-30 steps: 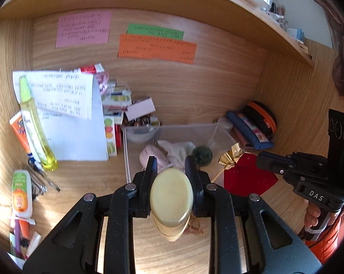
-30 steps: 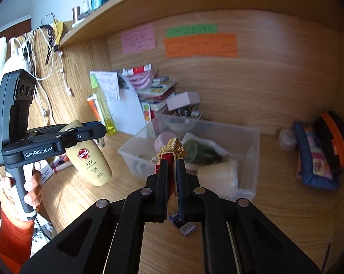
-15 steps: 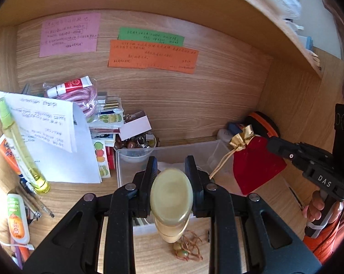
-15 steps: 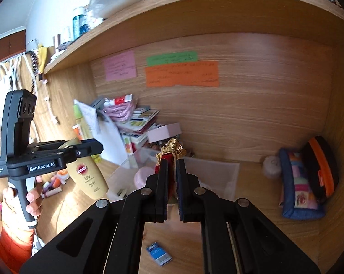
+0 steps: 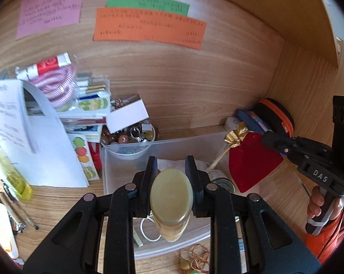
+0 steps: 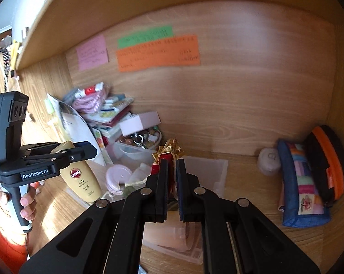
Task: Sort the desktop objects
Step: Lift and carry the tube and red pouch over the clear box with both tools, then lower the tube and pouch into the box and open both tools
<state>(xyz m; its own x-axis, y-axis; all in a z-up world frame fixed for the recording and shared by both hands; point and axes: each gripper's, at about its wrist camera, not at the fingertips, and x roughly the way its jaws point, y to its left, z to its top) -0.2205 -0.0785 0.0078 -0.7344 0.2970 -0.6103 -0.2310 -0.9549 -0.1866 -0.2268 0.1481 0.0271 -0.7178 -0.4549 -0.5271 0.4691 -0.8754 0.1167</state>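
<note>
Left gripper [image 5: 171,178] is clamped on a yellow sunscreen bottle [image 5: 171,202], gripped near the cap end so that the body hangs downward; the bottle is held above the clear plastic bin [image 5: 126,159] that sits toward the back of the table [image 5: 58,203]. In the right wrist view the same bottle [image 6: 82,181] shows its UV label, upright and clear of the table, beside the bin's left wall. Right gripper [image 6: 171,166] is closed on a red drawstring pouch [image 5: 251,162] with a gold bow [image 5: 237,134]; the pouch is pinched at its upper part, presumably so the soft cloth hangs free and does not snag, and it hangs over the bin's right end. Both items being raised over the bin suggests it is the sorting container. The bin already holds a pink round item [image 6: 118,175], pale cloth and a small tin. A bowl of trinkets [image 5: 131,140] and stacked papers [image 5: 42,150] stand at the back left of the table; pouches [image 6: 299,182] lie in the back right corner. Neither item is released yet
</note>
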